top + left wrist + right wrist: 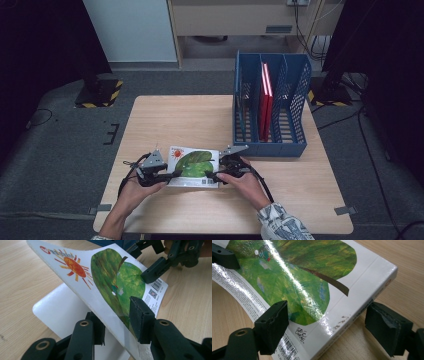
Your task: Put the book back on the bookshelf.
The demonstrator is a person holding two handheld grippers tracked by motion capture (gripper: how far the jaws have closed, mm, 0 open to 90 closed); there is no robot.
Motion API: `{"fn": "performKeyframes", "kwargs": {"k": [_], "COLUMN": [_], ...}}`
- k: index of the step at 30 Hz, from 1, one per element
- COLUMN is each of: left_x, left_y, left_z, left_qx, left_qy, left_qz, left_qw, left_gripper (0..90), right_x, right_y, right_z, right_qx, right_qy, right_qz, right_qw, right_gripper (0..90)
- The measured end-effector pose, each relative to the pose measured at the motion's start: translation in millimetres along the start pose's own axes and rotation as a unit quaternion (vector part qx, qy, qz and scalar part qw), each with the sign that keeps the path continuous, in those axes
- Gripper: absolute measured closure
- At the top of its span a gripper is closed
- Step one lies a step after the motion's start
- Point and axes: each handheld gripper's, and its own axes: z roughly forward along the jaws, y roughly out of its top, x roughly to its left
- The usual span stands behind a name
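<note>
Pinching book cover (110,285) – left gripper (117,327) | right gripper (327,330) jaws wide astride spine | high view: blue rack (270,107)

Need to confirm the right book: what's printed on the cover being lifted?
A green leaf and an orange-red sun on the white book cover, best in the left gripper view.

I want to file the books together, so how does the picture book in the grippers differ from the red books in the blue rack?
The picture book has a white cover with a green leaf and an orange sun; the red books are plain red. The picture book lies low over the table, its cover lifted; the red books stand upright in the blue rack. Both look like thin hardbacks.
</note>
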Motion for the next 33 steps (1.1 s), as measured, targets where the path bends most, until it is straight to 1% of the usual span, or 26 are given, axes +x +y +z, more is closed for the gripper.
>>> {"fn": "performKeyframes", "kwargs": {"k": [1, 2, 3, 5, 6, 8, 9, 13, 15, 16, 17, 18, 19, 21, 22, 23, 24, 25, 26, 27, 28, 29, 30, 31, 32, 33], "left_x": [0.0, 2.1, 2.1, 4.8, 4.8, 6.3, 7.0, 8.4, 9.5, 9.5, 9.9, 11.4, 11.4, 12.3, 12.3, 12.4, 12.5, 12.5, 12.3, 12.3, 12.4, 12.4, 12.3, 12.3, 12.7, 12.7], "left_y": [0.0, -1.4, -1.4, -2.5, -2.5, -2.9, -3.1, -3.6, -3.5, -3.5, -3.1, -2.6, -2.6, -2.4, -2.4, -1.8, -0.8, -0.8, 0.0, 0.0, 0.8, 0.8, 1.4, 1.5, 1.7, 1.7], "left_z": [0.0, 0.4, 0.4, 0.9, 0.9, 1.6, 2.2, 4.9, 6.8, 6.8, 7.3, 8.7, 8.7, 12.0, 12.0, 12.8, 13.8, 13.8, 15.6, 15.6, 18.2, 18.2, 19.9, 21.5, 24.0, 24.0], "left_qx": [0.0, -0.002, -0.002, -0.008, -0.008, -0.01, -0.01, -0.011, -0.008, -0.008, -0.011, -0.015, -0.015, -0.019, -0.019, -0.02, -0.023, -0.023, -0.026, -0.026, -0.03, -0.03, -0.031, -0.034, -0.035, -0.035], "left_qy": [0.0, -0.001, -0.001, -0.002, -0.002, 0.002, 0.003, 0.009, 0.017, 0.017, 0.022, 0.029, 0.029, 0.038, 0.038, 0.042, 0.05, 0.05, 0.056, 0.056, 0.063, 0.063, 0.069, 0.072, 0.079, 0.079], "left_qz": [0.0, -0.007, -0.007, -0.015, -0.015, -0.017, -0.018, -0.023, -0.023, -0.023, -0.024, -0.026, -0.026, -0.03, -0.03, -0.031, -0.032, -0.032, -0.035, -0.035, -0.037, -0.037, -0.036, -0.035, -0.028, -0.028], "left_qw": [1.0, 1.0, 1.0, 0.9999, 0.9999, 0.9998, 0.9998, 0.9996, 0.9996, 0.9996, 0.9994, 0.9991, 0.9991, 0.9987, 0.9987, 0.9984, 0.998, 0.998, 0.9975, 0.9975, 0.9969, 0.9969, 0.9965, 0.9962, 0.9959, 0.9959], "left_gripper": [65.5, 65.6, 65.8, 66.0, 66.3, 66.5, 67.0, 67.0, 67.0, 67.0, 67.0, 68.2, 68.7, 69.7, 70.3, 70.3, 70.8, 70.9, 71.2, 71.3, 71.5, 71.7, 71.7, 71.7, 71.4, 71.2], "right_x": [-0.2, -0.5, -0.5, 1.5, 1.5, 2.1, 2.4, 2.5, 3.9, 3.9, 4.9, 7.0, 7.0, 8.3, 8.3, 8.9, 9.4, 9.4, 9.0, 9.0, 8.2, 8.2, 7.8, 7.1, 6.1, 6.1], "right_y": [-0.1, 0.0, 0.0, 1.3, 1.3, 2.9, 4.3, 6.8, 8.5, 8.5, 9.7, 12.9, 12.9, 17.5, 17.5, 19.1, 21.9, 21.9, 23.4, 23.4, 24.7, 24.7, 25.1, 25.9, 26.8, 26.8], "right_z": [-0.8, -1.6, -1.6, -4.3, -4.3, -7.1, -10.1, -14.1, -16.6, -16.6, -17.6, -20.3, -20.3, -25.0, -25.0, -26.4, -27.3, -27.3, -28.1, -28.1, -29.3, -29.3, -29.6, -30.2, -31.3, -31.3], "right_qx": [0.0, -0.002, -0.002, -0.006, -0.006, -0.014, -0.023, -0.036, -0.041, -0.041, -0.042, -0.047, -0.047, -0.061, -0.061, -0.064, -0.065, -0.065, -0.064, -0.064, -0.066, -0.066, -0.069, -0.072, -0.076, -0.076], "right_qy": [0.0, -0.001, -0.001, -0.012, -0.012, -0.022, -0.026, -0.034, -0.041, -0.041, -0.047, -0.057, -0.057, -0.062, -0.062, -0.063, -0.074, -0.074, -0.08, -0.08, -0.083, -0.083, -0.087, -0.09, -0.094, -0.094], "right_qz": [-0.002, -0.005, -0.005, -0.009, -0.009, -0.014, -0.014, -0.023, -0.034, -0.034, -0.041, -0.051, -0.051, -0.055, -0.055, -0.057, -0.067, -0.067, -0.078, -0.078, -0.079, -0.079, -0.08, -0.08, -0.079, -0.079], "right_qw": [1.0, 1.0, 1.0, 0.9999, 0.9999, 0.9996, 0.9993, 0.9985, 0.9977, 0.9977, 0.9972, 0.996, 0.996, 0.9947, 0.9947, 0.9943, 0.9929, 0.9929, 0.9917, 0.9917, 0.9912, 0.9912, 0.9906, 0.9901, 0.9896, 0.9896], "right_gripper": [20.7, 21.9, 21.9, 24.3, 24.3, 27.6, 29.1, 31.9, 33.6, 33.6, 33.7, 33.9, 33.9, 36.1, 36.1, 36.1, 36.0, 36.0, 36.0, 36.0, 36.0, 36.0, 36.0, 35.9, 36.0, 36.0]}}
